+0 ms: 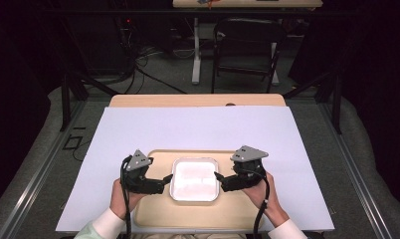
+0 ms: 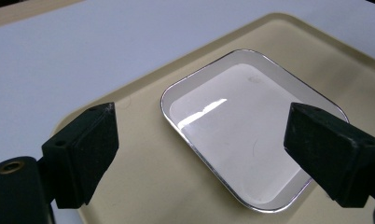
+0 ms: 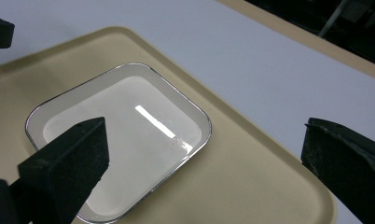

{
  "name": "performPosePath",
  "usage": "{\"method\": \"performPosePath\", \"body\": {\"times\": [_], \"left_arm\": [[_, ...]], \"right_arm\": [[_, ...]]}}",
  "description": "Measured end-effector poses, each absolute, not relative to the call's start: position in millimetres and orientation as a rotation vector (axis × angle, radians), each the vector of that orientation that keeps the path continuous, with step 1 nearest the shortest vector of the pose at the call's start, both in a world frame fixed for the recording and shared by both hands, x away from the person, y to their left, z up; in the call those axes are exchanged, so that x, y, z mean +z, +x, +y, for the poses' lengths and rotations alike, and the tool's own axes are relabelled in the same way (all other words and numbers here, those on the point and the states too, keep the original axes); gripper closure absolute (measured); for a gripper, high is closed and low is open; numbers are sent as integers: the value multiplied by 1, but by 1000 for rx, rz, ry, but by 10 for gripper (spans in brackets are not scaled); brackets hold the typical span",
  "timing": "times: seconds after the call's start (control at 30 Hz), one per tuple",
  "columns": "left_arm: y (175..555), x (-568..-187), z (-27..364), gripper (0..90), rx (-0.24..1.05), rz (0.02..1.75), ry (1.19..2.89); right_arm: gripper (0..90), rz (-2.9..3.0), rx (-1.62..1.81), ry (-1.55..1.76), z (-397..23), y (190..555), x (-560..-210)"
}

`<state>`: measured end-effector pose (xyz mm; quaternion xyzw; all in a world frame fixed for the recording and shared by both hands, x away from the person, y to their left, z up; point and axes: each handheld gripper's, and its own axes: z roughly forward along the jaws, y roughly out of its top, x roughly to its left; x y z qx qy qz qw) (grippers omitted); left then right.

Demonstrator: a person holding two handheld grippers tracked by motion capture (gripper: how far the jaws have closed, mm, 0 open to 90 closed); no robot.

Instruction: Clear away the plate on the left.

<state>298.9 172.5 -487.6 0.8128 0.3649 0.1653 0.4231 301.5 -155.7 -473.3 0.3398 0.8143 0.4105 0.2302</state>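
Surface (image 1: pixel 138 129) under a white sheet, beige tray (image 1: pixel 158 209) lying on it, white dish (image 1: pixel 195 179) with a shiny rim sitting on the tray, between the two tools. Left tool (image 1: pixel 165 180) is just beside the dish's left edge, right tool (image 1: pixel 219 177) just beside its right edge. Whether either touches the rim, can't tell from the high view.

Both tools are released, jaws spread wide, holding nothing. In the left gripper view the dish (image 2: pixel 251 126) lies ahead between the jaws; in the right gripper view the dish (image 3: pixel 125 140) sits ahead, toward the left jaw. Dish looks empty.

Risks, judged from here:
- Tray is loose on a smooth sheet, so a sideways push from either tool could slide tray and dish together.
- Dish is shallow and glossy. A pinch on the thin rim could slip, or tip the dish if one side lifts first.
- Jaws closing over the rim at a slant may skate off the curved corner.
- Uneven lift from two sides would tilt it toward the lower tool.
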Motion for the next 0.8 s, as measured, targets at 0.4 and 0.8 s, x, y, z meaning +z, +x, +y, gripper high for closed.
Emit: {"method": "performPosePath", "body": {"times": [0.4,0.8], "left_arm": [[280,-479,195,51,464,924,2000],[263,-480,224,4,510,978,1956]], "right_arm": [[0,2103,1178,866,-174,277,-451],[0,1979,1191,922,-210,250,-451]]}}
